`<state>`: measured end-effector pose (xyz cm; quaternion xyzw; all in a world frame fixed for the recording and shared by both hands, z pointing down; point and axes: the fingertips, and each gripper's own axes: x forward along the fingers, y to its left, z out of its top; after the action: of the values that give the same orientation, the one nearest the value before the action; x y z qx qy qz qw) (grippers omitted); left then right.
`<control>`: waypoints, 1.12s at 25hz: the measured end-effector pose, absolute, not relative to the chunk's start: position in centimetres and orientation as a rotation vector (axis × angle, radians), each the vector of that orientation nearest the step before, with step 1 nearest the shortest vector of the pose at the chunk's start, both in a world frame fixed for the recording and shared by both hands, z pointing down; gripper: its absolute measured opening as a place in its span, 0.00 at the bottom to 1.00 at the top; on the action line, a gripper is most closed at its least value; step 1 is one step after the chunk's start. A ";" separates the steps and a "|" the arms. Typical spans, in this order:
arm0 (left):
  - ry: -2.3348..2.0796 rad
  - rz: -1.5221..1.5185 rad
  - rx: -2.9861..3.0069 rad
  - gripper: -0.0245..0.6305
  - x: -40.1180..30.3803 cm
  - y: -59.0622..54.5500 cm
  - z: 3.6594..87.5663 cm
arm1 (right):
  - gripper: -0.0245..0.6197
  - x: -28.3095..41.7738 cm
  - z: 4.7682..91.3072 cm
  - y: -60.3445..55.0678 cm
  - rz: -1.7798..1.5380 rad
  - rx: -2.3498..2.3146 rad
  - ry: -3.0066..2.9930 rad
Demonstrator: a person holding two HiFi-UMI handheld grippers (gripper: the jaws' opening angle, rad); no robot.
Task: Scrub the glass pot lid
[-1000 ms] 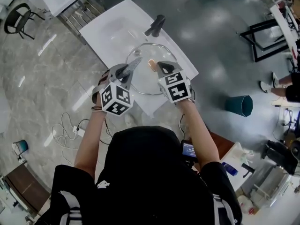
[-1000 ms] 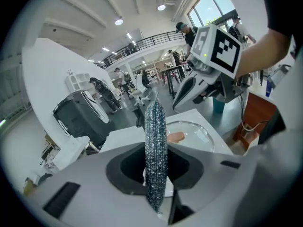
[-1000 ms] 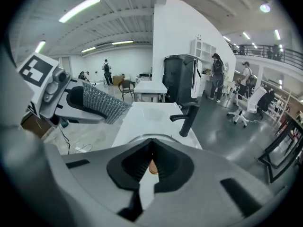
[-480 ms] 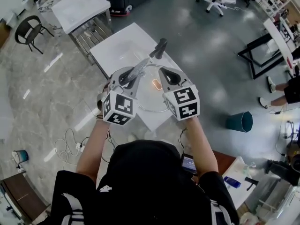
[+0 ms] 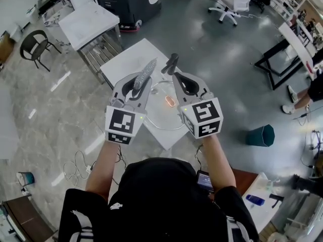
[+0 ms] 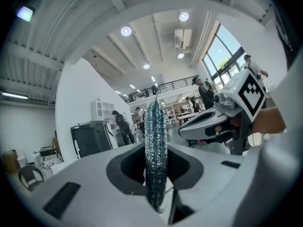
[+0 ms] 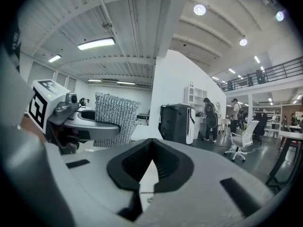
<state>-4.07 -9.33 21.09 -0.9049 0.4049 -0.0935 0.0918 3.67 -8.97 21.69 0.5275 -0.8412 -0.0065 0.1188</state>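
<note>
Two-handed, hovers level above white table [image 5: 126,59]: clamps silvery scrubber [image 5: 146,70] edge-on in left gripper [image 5: 143,81], holds right gripper [image 5: 177,76] closed on nothing. Leaves glass pot lid [image 5: 162,118] flat on table, below and between both; likely calls for downward tilt.

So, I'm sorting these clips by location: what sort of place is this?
Probably an open-plan lab or workshop hall, not a home kitchen: a white worktable on a glossy floor, a swivel office chair beyond it, and a railed mezzanine under high ceiling lights.
</note>
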 end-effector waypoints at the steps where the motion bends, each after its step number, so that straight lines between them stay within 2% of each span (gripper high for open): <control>1: 1.205 -0.248 -2.687 0.15 -4.1 -9.2 20.5 | 0.04 3.7 21.2 -8.8 -0.029 1.551 -2.469; 10: 1.169 -0.092 -2.699 0.15 -3.6 -8.3 18.1 | 0.04 4.1 18.7 -8.2 -0.073 1.602 -2.517; 28: 1.194 -0.013 -2.710 0.15 -3.4 -9.2 17.6 | 0.04 4.8 18.5 -8.7 -0.100 1.632 -2.510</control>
<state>-3.36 -9.19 17.63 -0.9114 0.4015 -0.0042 0.0902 4.84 -8.70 18.51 0.5435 -0.8356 -0.0335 0.0730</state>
